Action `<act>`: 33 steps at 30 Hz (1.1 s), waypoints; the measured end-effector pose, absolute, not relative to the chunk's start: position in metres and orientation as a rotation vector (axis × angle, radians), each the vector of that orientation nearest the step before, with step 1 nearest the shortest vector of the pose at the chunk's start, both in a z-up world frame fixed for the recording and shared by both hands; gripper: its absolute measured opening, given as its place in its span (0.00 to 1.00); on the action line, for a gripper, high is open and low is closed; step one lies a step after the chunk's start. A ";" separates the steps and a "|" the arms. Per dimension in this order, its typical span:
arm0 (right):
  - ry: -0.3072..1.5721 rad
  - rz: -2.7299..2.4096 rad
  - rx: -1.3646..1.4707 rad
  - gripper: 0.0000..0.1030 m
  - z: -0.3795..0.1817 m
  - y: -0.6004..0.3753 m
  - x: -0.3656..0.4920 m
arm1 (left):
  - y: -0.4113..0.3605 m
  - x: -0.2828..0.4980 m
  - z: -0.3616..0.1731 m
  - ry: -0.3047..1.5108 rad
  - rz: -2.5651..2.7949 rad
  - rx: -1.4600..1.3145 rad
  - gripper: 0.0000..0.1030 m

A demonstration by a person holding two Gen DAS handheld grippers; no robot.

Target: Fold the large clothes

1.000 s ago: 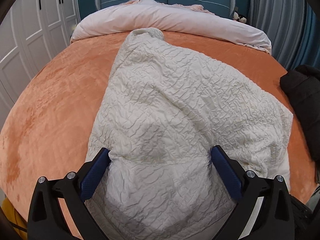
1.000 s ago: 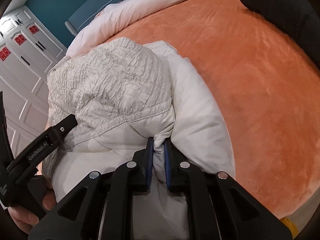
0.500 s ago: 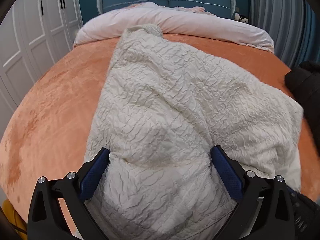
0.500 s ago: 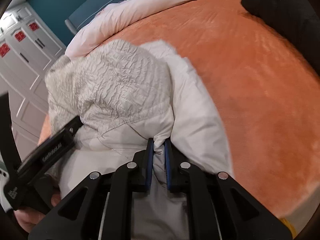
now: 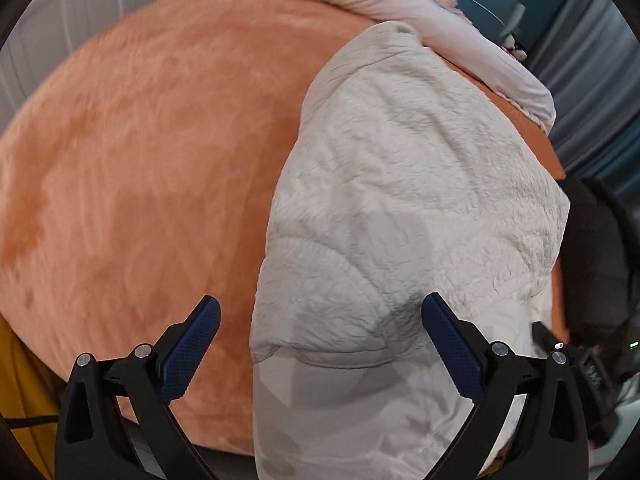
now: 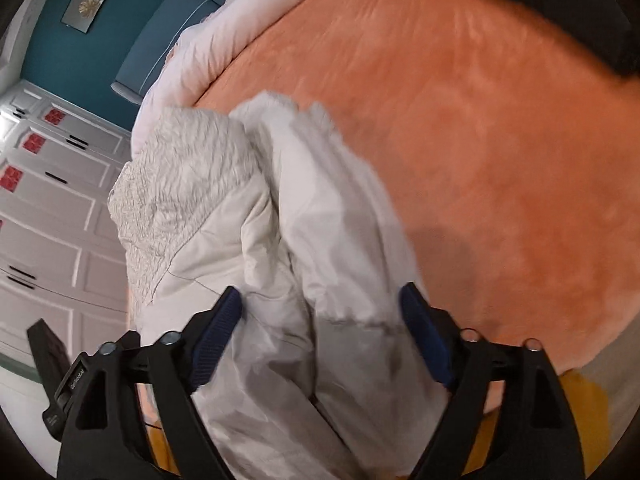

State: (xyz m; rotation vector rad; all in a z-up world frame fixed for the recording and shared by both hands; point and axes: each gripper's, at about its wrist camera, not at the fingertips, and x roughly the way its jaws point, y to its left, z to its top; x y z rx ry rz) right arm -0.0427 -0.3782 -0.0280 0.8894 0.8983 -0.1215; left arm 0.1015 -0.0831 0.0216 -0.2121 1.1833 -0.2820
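A large white quilted jacket (image 5: 400, 208) lies bunched on the orange bedspread (image 5: 140, 160), filling the right half of the left wrist view. My left gripper (image 5: 320, 320) is open and holds nothing. Its left finger hangs over bare bedspread and its right finger over the jacket's hem. In the right wrist view the jacket (image 6: 304, 240) runs as a thick folded roll toward the camera. The jaws of my right gripper (image 6: 320, 312) are opening wide. The roll passes between them, and the blue pads (image 6: 424, 340) stand off the cloth.
A black garment (image 5: 596, 248) lies on the bed right of the jacket. A pale pink duvet (image 5: 400, 12) is heaped at the headboard end. White wardrobe doors (image 6: 48, 220) stand left of the bed. Something yellow (image 6: 580, 412) shows below the bed's near edge.
My right gripper was shut on a fold of the jacket and has now opened, releasing it. The left gripper swung left and rolled, so the jacket now sits right of its fingers.
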 end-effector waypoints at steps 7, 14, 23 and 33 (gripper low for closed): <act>0.931 -0.088 0.886 0.92 -0.046 -0.369 -0.026 | -0.074 0.115 -0.001 1.250 -0.386 -0.354 0.95; 0.899 -0.047 0.902 0.96 -0.056 -0.369 -0.023 | -0.068 0.126 -0.028 1.250 -0.529 -0.509 0.95; 0.875 0.059 0.933 0.37 -0.038 -0.356 -0.029 | -0.064 0.124 -0.009 1.172 -0.634 -0.430 0.72; 0.747 0.114 0.712 0.24 0.043 -0.260 -0.027 | -0.015 0.138 0.075 0.939 -0.712 -0.303 0.59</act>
